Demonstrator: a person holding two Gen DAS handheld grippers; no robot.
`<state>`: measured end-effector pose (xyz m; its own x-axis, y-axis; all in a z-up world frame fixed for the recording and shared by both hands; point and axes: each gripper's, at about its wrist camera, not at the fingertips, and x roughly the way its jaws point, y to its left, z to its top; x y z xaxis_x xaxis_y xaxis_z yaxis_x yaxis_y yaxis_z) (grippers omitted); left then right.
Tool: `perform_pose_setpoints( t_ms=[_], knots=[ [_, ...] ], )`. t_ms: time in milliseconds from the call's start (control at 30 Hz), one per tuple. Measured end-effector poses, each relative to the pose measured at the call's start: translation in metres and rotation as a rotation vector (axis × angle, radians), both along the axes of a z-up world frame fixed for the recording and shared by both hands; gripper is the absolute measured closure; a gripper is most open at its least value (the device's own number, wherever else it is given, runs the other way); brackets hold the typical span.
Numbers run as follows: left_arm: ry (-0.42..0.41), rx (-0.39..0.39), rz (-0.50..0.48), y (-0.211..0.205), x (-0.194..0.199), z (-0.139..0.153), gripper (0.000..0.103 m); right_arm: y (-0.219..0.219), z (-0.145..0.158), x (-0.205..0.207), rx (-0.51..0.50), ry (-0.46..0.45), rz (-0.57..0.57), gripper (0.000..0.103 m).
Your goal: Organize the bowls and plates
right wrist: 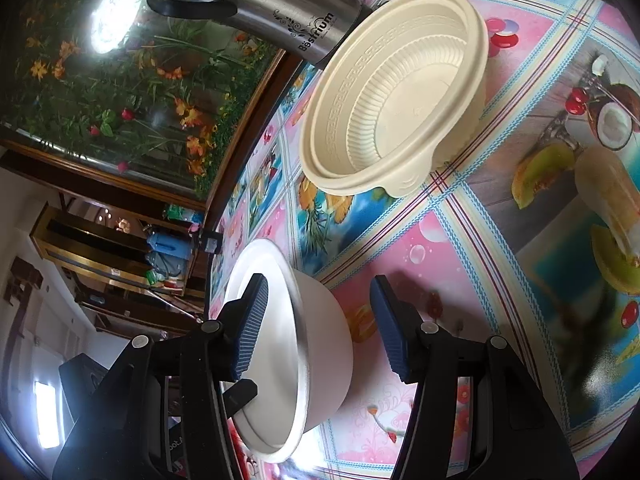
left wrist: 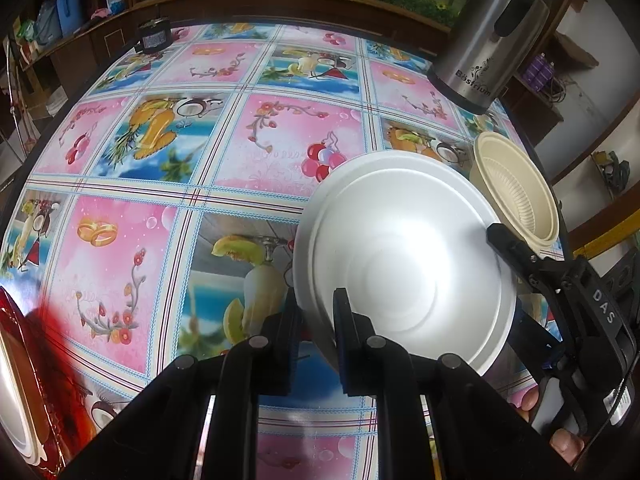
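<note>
White bowl [left wrist: 404, 256] pinched at its near rim by the left gripper [left wrist: 318, 336], tilted above the worktop [left wrist: 168, 184].
Right gripper [right wrist: 320, 332] straddles its right rim, pads apart; cream bowl [right wrist: 396, 92] stands far right, near a steel flask [left wrist: 490, 36].

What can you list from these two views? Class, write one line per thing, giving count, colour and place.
white bowl: one, white, tilted, rim clamped by the left gripper
cream bowl: one, cream, on the table beside the flask
flask: one, steel and black, far table edge
tablecloth: one, pink and blue fruit print, covering the table
red plate: one, red, left edge
left gripper: one, black, shut on the white bowl's rim
right gripper: one, black with blue pads, open around the white bowl's rim
</note>
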<state>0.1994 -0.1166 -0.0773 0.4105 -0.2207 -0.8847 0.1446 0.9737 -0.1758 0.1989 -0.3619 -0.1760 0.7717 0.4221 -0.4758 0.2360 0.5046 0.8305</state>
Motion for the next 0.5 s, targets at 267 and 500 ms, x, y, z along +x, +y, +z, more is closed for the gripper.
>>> perform_pose_setpoints(
  t_ms=[267,500],
  knots=[
    [-0.02,0.028,0.002,-0.002,-0.002,0.001,0.089,0.003,-0.004,0.005,-0.007,0.041,0.009,0.059],
    [-0.098,0.095,-0.006,-0.008,-0.008,0.005,0.089,0.01,-0.01,0.014,-0.008,0.083,0.06,0.08]
  ],
)
